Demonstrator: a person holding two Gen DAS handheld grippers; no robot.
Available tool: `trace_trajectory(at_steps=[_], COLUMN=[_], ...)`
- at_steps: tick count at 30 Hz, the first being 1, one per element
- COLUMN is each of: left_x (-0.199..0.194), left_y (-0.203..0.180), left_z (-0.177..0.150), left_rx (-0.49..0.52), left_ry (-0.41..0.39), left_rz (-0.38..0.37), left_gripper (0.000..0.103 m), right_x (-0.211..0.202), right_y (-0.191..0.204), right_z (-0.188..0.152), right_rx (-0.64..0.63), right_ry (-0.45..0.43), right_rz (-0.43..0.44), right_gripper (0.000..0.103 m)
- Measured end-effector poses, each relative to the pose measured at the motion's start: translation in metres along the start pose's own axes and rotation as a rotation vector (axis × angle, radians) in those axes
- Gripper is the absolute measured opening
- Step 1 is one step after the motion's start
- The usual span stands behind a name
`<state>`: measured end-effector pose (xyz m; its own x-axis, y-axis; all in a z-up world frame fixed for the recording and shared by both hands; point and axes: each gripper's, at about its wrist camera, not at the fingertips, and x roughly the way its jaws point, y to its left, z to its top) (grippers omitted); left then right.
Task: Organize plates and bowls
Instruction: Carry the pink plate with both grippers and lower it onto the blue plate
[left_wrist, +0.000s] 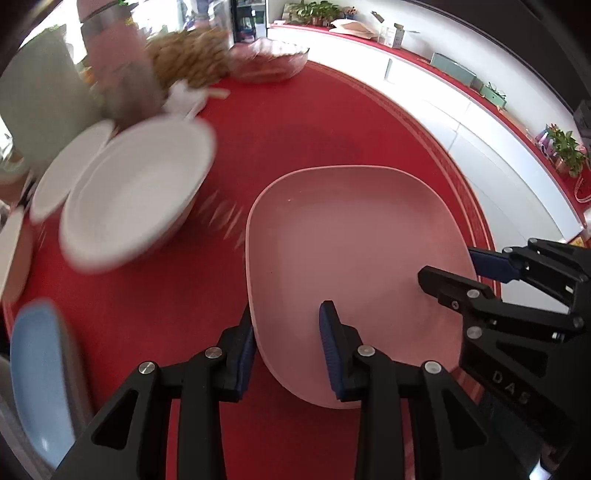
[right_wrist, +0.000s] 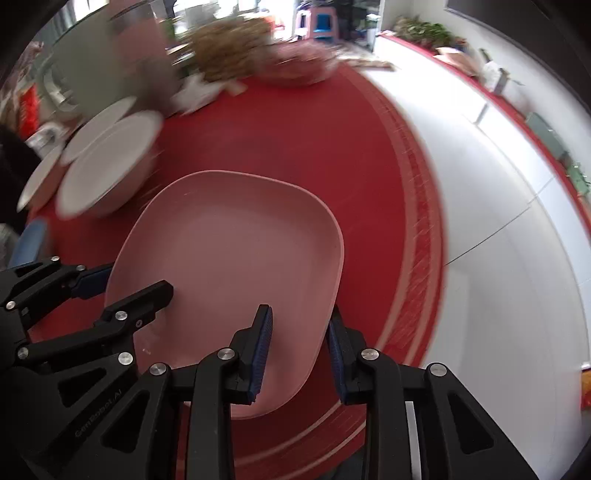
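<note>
Two hand-held grippers, left (left_wrist: 288, 345) and right (right_wrist: 301, 350), pinch opposite rims of pink plate (left_wrist: 354, 251).

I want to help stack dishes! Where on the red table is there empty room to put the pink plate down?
Bare red tablecloth lies beyond the square pink plastic plate, up to the blurry glass bowl, and along the table's right edge. The left is crowded: a white round bowl, white plates and a blue plate.
</note>
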<state>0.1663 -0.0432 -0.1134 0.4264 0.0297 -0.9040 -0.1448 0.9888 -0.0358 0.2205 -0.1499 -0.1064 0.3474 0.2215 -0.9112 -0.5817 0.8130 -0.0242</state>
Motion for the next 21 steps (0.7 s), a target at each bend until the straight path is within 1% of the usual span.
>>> trace_trajectory(at_steps=[1, 2, 4, 5, 7, 9, 11, 13, 14, 16, 19, 21], left_x=[-0.005, -0.010, -0.017, -0.020, -0.024, -0.024, -0.019, -0.010, -0.010, -0.009, -0.008, -0.007], left_y=[0.005, 0.010, 0.016, 0.020, 0.025, 0.027, 0.027, 0.027, 0.030, 0.034, 0.039, 0.041], left_z=[-0.011, -0.021, -0.032, -0.035, -0.033, -0.027, -0.023, -0.021, -0.024, -0.024, -0.026, -0.025], left_rx=[-0.002, -0.006, -0.016, -0.022, -0.036, -0.036, -0.025, -0.017, -0.034, -0.065, -0.096, -0.098], left_ry=[0.010, 0.017, 0.019, 0.008, -0.027, -0.044, -0.038, -0.019, -0.041, -0.045, -0.052, -0.061], left_rz=[-0.008, -0.012, -0.010, -0.003, 0.052, 0.065, 0.066, 0.091, 0.085, 0.074, 0.051, 0.058], left_gripper=[0.036, 0.036, 0.043, 0.046, 0.061, 0.064, 0.065, 0.065, 0.065, 0.065, 0.065, 0.065], right_x=[-0.003, -0.004, -0.006, -0.007, -0.007, -0.006, -0.007, -0.005, -0.005, -0.006, -0.006, -0.007], right_y=[0.009, 0.016, 0.025, 0.030, 0.032, 0.031, 0.028, 0.031, 0.033, 0.037, 0.039, 0.041], right_z=[-0.009, -0.017, -0.025, -0.028, -0.029, -0.027, -0.026, -0.025, -0.025, -0.029, -0.034, -0.035], right_rx=[0.007, 0.020, 0.052, 0.059, 0.086, 0.123, 0.154, 0.156, 0.147, 0.139, 0.140, 0.123], right_ry=[0.015, 0.028, 0.040, 0.036, 0.027, 0.018, 0.007, -0.001, -0.012, -0.035, -0.066, -0.073], right_rz=[0.031, 0.059, 0.091, 0.086, 0.056, 0.014, -0.002, -0.026, -0.047, -0.063, -0.063, -0.062], right_gripper=[0.040, 0.043, 0.044, 0.044, 0.044, 0.044, 0.044, 0.046, 0.046, 0.048, 0.051, 0.054])
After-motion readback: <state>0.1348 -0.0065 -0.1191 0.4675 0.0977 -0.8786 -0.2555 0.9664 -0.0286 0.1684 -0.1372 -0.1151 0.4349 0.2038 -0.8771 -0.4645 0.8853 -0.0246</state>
